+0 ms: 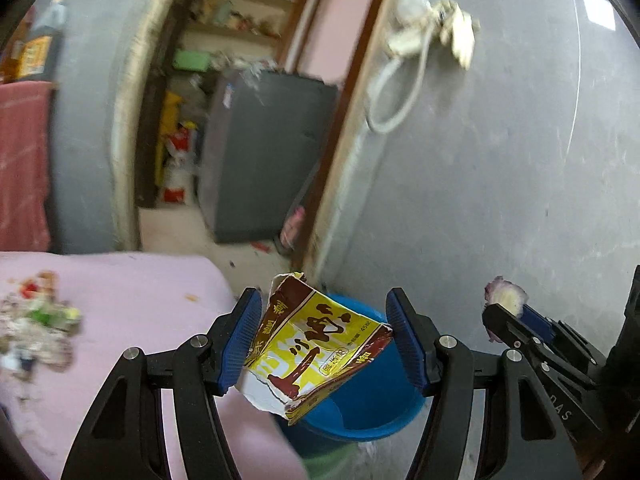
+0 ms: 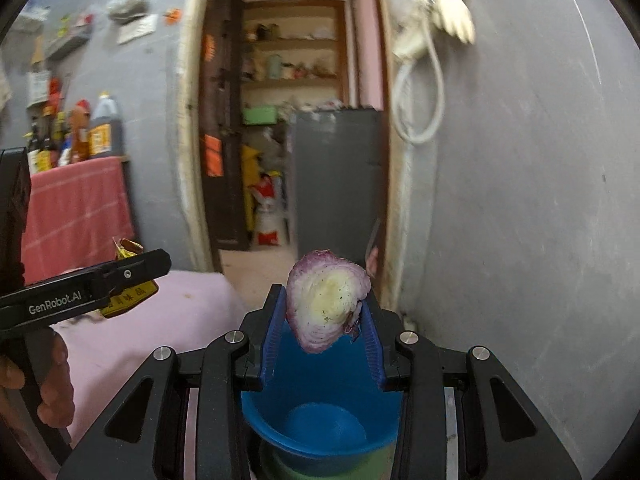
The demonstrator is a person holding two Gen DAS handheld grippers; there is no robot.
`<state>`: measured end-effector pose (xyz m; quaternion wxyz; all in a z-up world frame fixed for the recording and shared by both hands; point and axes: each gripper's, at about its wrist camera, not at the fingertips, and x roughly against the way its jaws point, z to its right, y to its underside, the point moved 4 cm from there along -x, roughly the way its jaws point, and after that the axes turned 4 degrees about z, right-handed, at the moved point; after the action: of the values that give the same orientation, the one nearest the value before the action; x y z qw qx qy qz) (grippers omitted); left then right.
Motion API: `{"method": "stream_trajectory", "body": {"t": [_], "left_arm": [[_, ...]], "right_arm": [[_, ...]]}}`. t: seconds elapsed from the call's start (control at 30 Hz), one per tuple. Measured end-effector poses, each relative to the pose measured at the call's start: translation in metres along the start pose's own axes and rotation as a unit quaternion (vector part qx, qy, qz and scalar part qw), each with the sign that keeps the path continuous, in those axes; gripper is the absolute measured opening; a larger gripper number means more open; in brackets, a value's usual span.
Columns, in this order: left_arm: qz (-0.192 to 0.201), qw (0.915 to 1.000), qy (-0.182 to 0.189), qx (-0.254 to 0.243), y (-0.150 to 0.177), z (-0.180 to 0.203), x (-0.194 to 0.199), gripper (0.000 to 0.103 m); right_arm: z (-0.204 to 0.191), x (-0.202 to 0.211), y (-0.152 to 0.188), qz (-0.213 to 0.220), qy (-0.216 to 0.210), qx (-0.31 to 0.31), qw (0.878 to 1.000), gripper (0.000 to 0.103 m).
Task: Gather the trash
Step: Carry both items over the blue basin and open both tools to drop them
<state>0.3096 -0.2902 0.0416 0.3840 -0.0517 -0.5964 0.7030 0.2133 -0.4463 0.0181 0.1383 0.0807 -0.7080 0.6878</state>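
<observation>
Here the left tool [image 1: 322, 340] clamps a torn food wrapper [image 1: 316, 344] and the right tool [image 2: 326, 326] an onion piece [image 2: 326, 300], both above the blue bin [image 2: 320, 416]. Neither is dropped yet, and scraps [image 1: 38, 320] remain on the pink-covered tabletop [image 1: 140, 300].

I am in a lived-in home, in a plain room with bare grey plastered walls [image 2: 520, 200]. At twelve o'clock an open doorway [image 2: 296, 120] shows a pantry with cluttered wooden shelves [image 2: 292, 46] and sacks on its floor. At ten o'clock, sauce and oil bottles [image 2: 80, 132] crowd a stand draped in red cloth [image 2: 76, 208]. At eight o'clock lies a pink-covered table [image 1: 120, 312] strewn with kitchen scraps [image 1: 36, 320].
</observation>
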Motion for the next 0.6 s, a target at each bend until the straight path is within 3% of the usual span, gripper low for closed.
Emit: {"method": "stream_trajectory", "body": {"t": [0.3, 0.53, 0.6], "left_arm": [[-0.084, 0.9964, 0.012, 0.001, 0.021, 0.007, -0.071, 0.059], [-0.115, 0.9927, 0.015, 0.031, 0.036, 0.002, -0.096, 0.060], [-0.124, 0.9914, 0.014, 0.039, 0.038, 0.001, -0.099, 0.061]], "right_arm": [[0.035, -0.035, 0.041, -0.063, 0.000, -0.058, 0.996, 0.037], [0.045, -0.055, 0.054, -0.091, -0.005, -0.082, 0.992, 0.037], [0.045, -0.060, 0.055, -0.095, -0.005, -0.085, 0.992, 0.042]]}}
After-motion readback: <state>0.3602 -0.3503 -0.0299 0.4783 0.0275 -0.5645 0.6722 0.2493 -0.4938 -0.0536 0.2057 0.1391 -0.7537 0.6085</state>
